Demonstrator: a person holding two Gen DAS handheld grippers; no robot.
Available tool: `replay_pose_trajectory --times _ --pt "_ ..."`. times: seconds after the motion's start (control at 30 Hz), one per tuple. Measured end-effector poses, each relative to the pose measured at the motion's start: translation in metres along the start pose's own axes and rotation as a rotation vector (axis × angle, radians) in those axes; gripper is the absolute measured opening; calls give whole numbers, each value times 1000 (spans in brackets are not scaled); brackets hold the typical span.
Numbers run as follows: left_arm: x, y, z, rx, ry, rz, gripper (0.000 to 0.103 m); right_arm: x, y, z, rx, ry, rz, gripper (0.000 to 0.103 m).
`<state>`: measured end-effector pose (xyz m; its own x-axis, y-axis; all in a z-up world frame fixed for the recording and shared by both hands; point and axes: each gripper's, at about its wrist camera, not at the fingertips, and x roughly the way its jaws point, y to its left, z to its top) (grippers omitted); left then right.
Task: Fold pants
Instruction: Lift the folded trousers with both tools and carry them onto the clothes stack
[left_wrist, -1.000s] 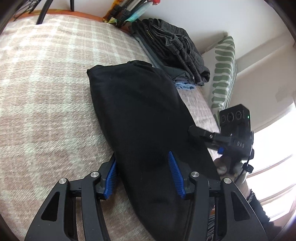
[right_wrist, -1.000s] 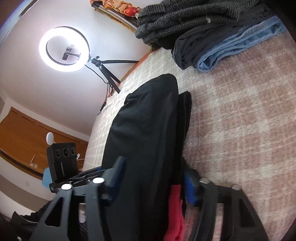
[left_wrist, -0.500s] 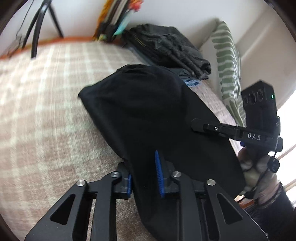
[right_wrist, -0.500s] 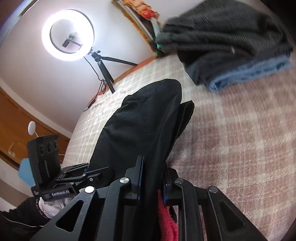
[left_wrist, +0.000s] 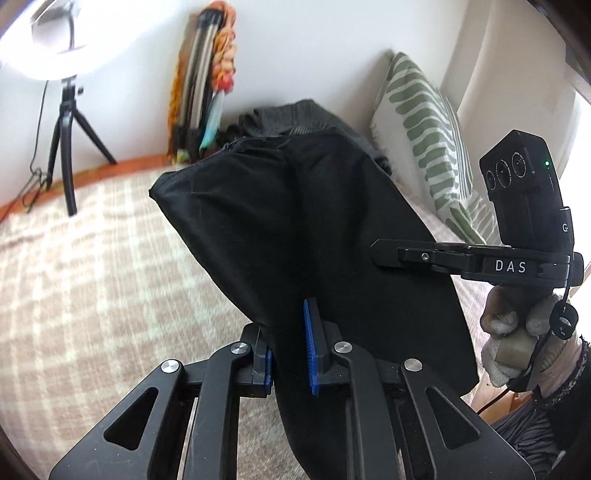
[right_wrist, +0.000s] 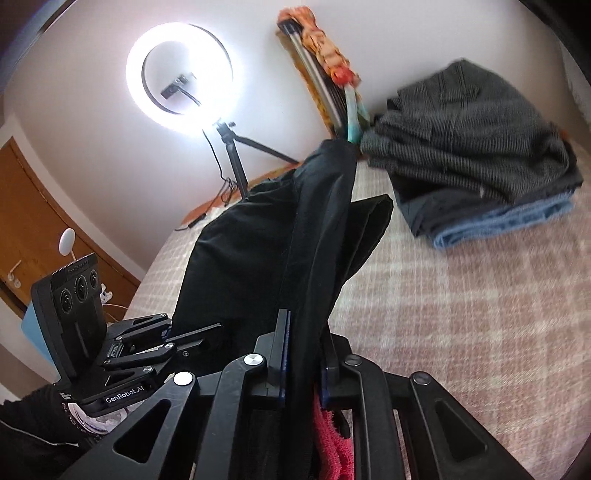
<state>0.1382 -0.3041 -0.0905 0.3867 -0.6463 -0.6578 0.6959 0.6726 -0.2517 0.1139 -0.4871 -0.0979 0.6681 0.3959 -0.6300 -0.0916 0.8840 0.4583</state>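
We are clamping the left tool (left_wrist: 290, 360) on one near corner of the black pants (left_wrist: 295, 229), its blue pads pressed together on the cloth. The right tool (right_wrist: 303, 354) is likewise pinched shut on the other near corner, with a bit of red fabric (right_wrist: 330, 439) showing just behind its fingers.

Between the two tools we are holding the near end of the pants raised above the checked bedspread (left_wrist: 92, 280); the far end looks to be trailing down toward the bedspread, though we cannot tell whether it is touching. The garment is already doubled lengthwise, so we judge that we are making the crosswise fold.

The stack of folded clothes (right_wrist: 480, 177) is lying beyond the pants, by the wall, with the striped pillow (left_wrist: 428, 147) beside it.

Next, we judge, both tools need carrying toward that stack together, level, laying the near end over the far end before releasing.
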Motion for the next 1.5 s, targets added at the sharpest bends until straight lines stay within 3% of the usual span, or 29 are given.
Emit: replay_pose_trajectory --times 0.37,0.67,0.87,1.2,1.5 --pt "-6 -9 18 34 -45 1 12 -11 6 16 -13 -57 2 10" --pt "-2 -15 60 70 -71 -24 12 -28 3 45 2 -122 -7 10" --pt "7 -30 95 120 -89 -42 12 -52 -3 79 -28 -157 -43 10" --pt "45 -51 174 138 -101 -108 12 -83 -49 153 -36 -197 -91 10" --pt "97 -52 224 151 -90 -85 12 -75 -93 202 -45 -210 -130 10"
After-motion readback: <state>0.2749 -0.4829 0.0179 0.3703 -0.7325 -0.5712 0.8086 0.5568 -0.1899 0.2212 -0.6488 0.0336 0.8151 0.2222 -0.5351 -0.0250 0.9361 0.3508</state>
